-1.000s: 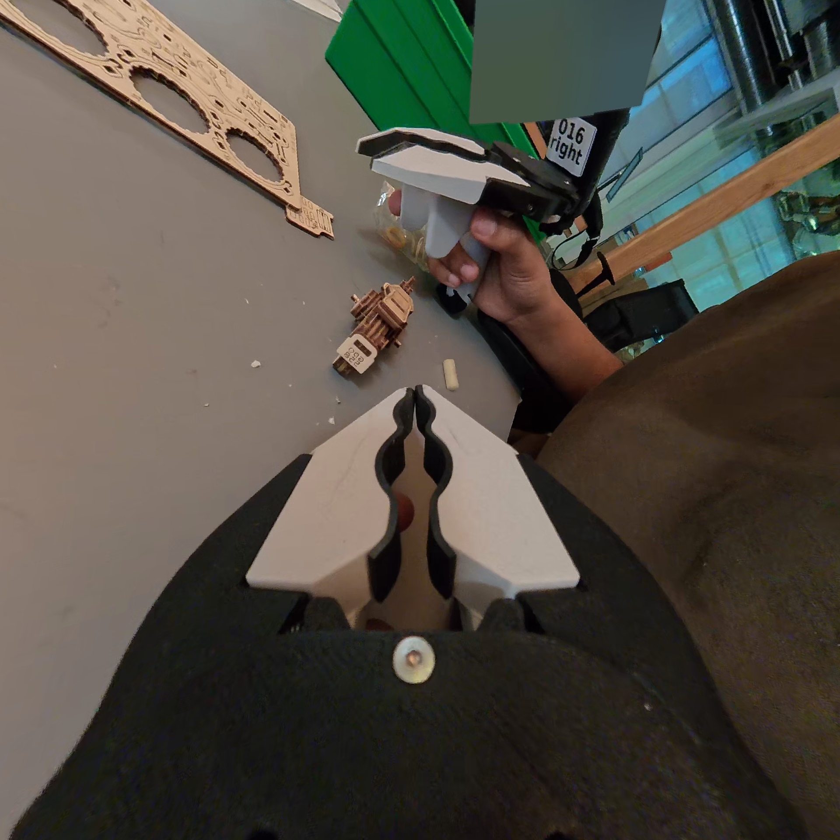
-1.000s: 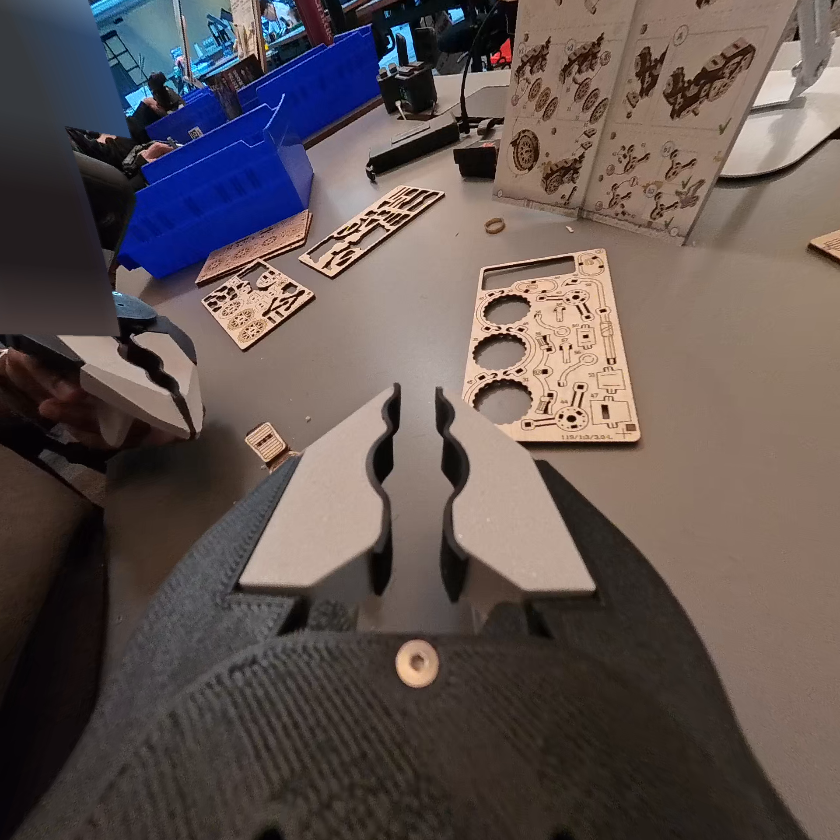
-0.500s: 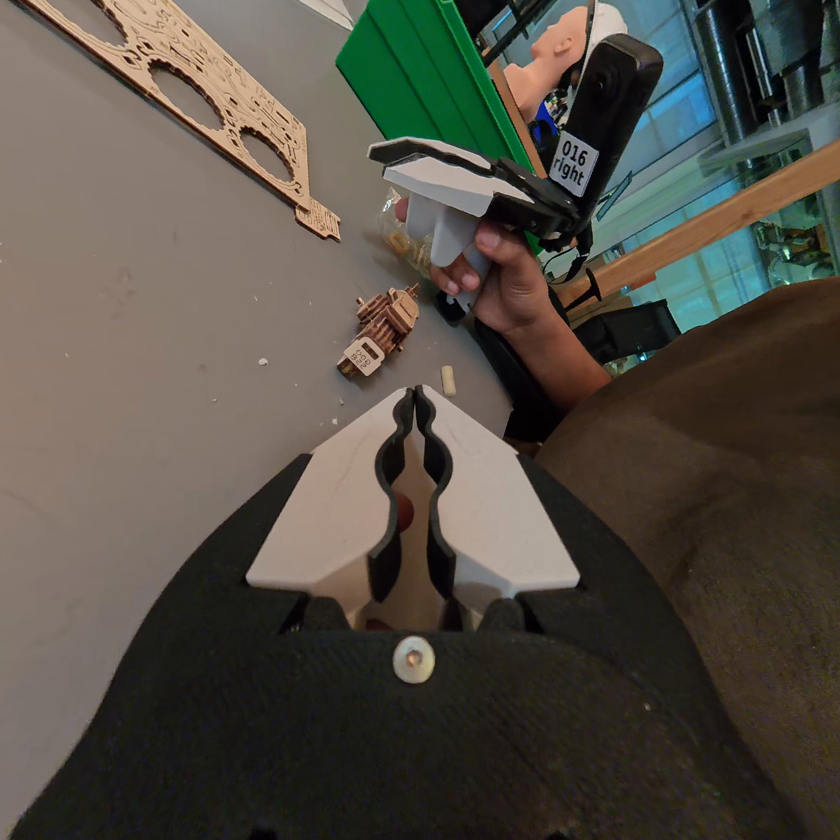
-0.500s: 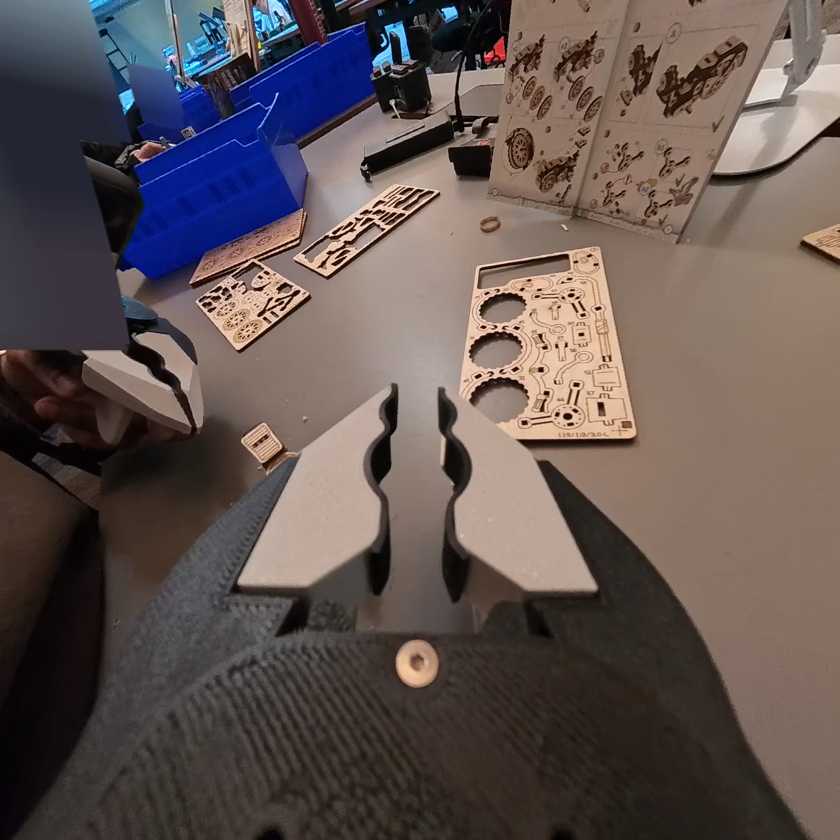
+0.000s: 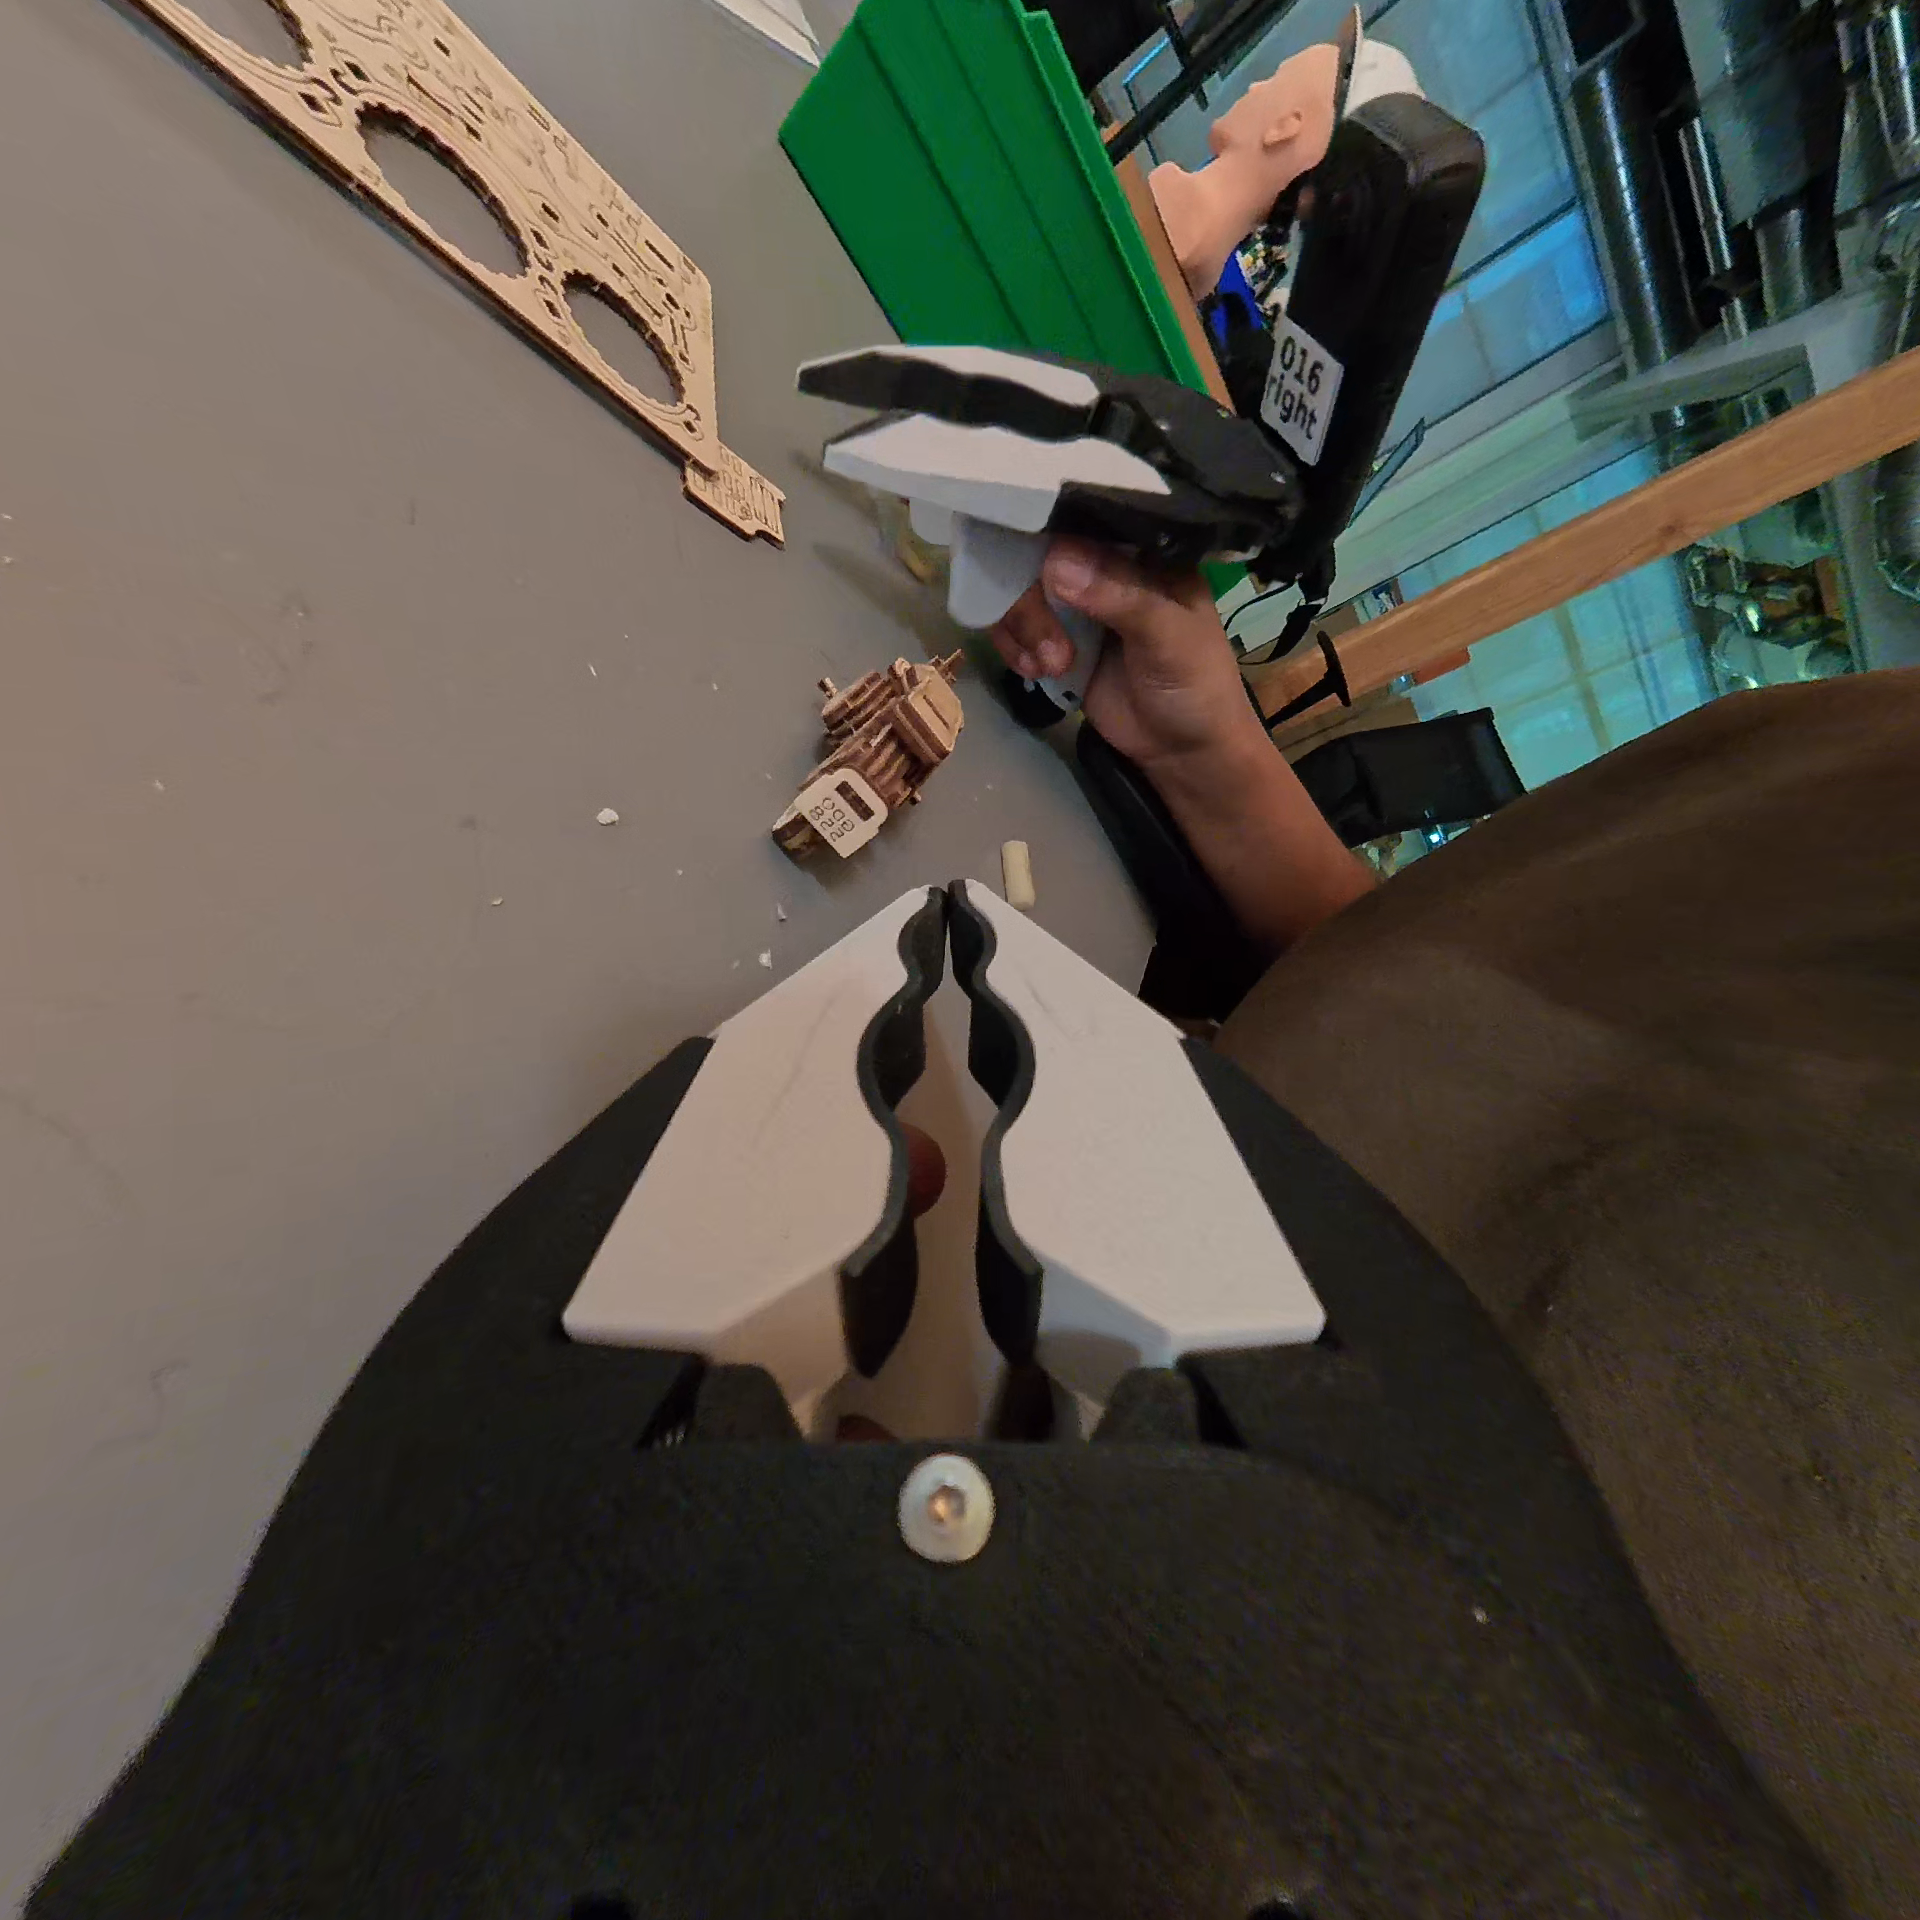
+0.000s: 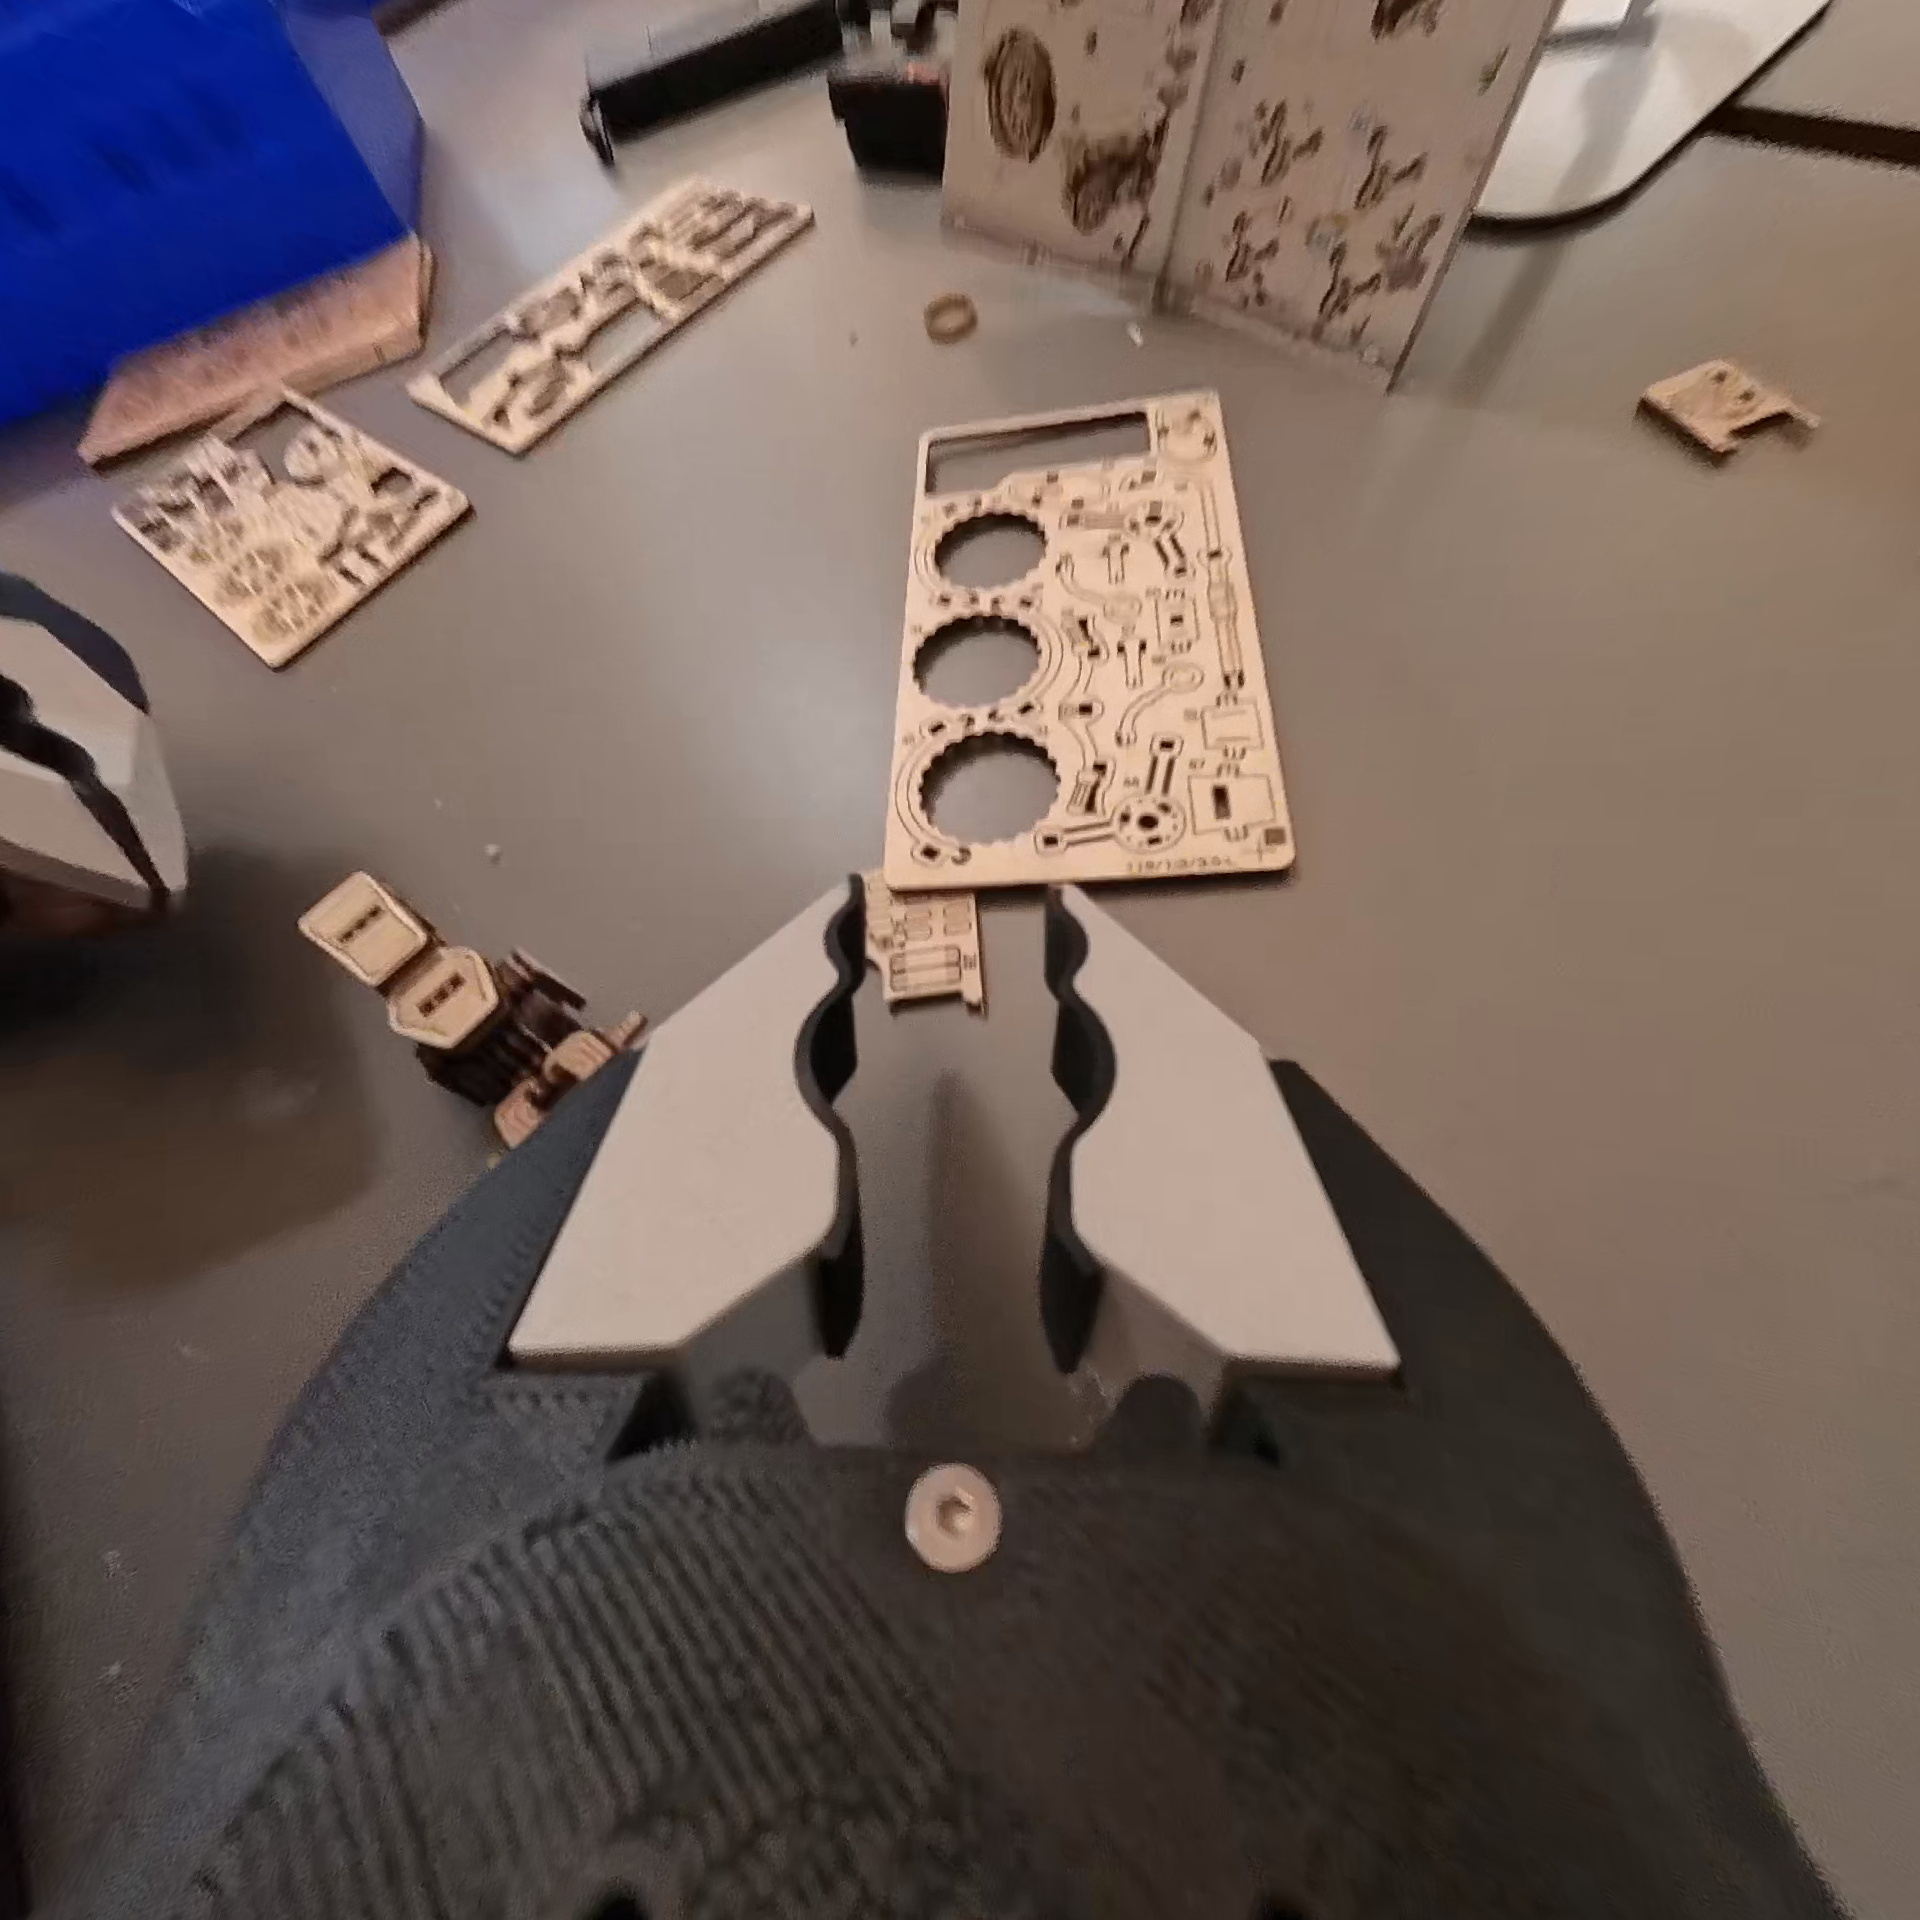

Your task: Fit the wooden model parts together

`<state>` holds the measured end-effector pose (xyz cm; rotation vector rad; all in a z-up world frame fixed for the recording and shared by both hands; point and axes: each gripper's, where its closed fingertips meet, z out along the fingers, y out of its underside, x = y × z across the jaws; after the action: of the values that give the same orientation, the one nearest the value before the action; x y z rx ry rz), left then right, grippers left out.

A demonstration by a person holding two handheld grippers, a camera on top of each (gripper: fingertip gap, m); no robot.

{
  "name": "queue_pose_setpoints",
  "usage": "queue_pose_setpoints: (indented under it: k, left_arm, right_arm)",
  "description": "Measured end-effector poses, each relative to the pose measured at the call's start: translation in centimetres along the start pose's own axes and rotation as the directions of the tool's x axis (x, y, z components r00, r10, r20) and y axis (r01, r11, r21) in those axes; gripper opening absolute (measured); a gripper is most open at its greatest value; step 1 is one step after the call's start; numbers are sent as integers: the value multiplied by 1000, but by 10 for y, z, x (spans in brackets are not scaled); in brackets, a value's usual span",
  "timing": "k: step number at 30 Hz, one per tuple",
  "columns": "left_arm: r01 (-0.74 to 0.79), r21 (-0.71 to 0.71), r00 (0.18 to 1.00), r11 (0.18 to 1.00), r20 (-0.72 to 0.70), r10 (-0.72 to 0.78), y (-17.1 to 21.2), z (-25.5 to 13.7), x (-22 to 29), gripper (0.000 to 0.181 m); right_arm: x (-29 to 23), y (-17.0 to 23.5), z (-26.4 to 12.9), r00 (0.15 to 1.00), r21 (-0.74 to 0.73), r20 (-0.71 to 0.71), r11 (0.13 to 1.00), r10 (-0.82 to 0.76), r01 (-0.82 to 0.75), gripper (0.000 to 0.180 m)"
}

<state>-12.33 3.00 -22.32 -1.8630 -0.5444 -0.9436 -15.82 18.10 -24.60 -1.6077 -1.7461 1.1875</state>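
A partly built wooden model point(image 6: 468, 1008) lies on the grey table, left of my right gripper point(image 6: 954, 904); it also shows in the left wrist view point(image 5: 878, 758). My right gripper is open, its fingertips on either side of a small slotted wooden piece point(image 6: 930, 951) that lies at the near edge of a wooden parts sheet point(image 6: 1091, 665) with three gear-shaped holes. I cannot tell whether the fingers touch the piece. My left gripper point(image 5: 948, 899) is shut and empty, held short of the model. It shows at the left edge of the right wrist view point(image 6: 73, 769).
Several more wooden sheets point(image 6: 291, 540) lie at the back left by a blue bin point(image 6: 156, 156). An upright instruction sheet point(image 6: 1226, 156) stands behind. A small ring point(image 6: 951, 315) and a loose wooden piece point(image 6: 1725, 405) lie on the table. A green bin point(image 5: 987, 208) is nearby. About 15 cm separates my left fingertips from my right.
My right gripper has opened wider and moved forward and down to the small piece by the sheet's edge. The left gripper has stayed shut and hardly moved.
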Motion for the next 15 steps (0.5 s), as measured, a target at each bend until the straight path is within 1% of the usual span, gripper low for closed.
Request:
queue_pose_setpoints:
  k: [4, 5, 7, 11, 15]
  left_arm:
    - [14, -1, 1000, 1000, -6, -14, 0, 0, 0, 0]
    - [16, -1, 1000, 1000, -7, -16, 0, 0, 0, 0]
    - [20, -1, 1000, 1000, -8, -20, 0, 0, -1, 0]
    - [33, 0, 999, 999, -13, -33, -1, 0, -1, 0]
    - [39, 2, 999, 999, -15, -39, -1, 0, -1, 0]
  right_arm:
    - [-3, 23, 8, 997, -148, -2, 986, -74, 73, 35]
    - [-4, 26, 10, 995, -165, -7, 982, -95, 92, 35]
    - [-4, 27, 11, 992, -173, -19, 978, -126, 121, 33]
    - [-2, 28, 10, 991, -177, -20, 976, -136, 130, 20]
    - [-2, 29, 6, 993, -177, 19, 977, -114, 116, 20]
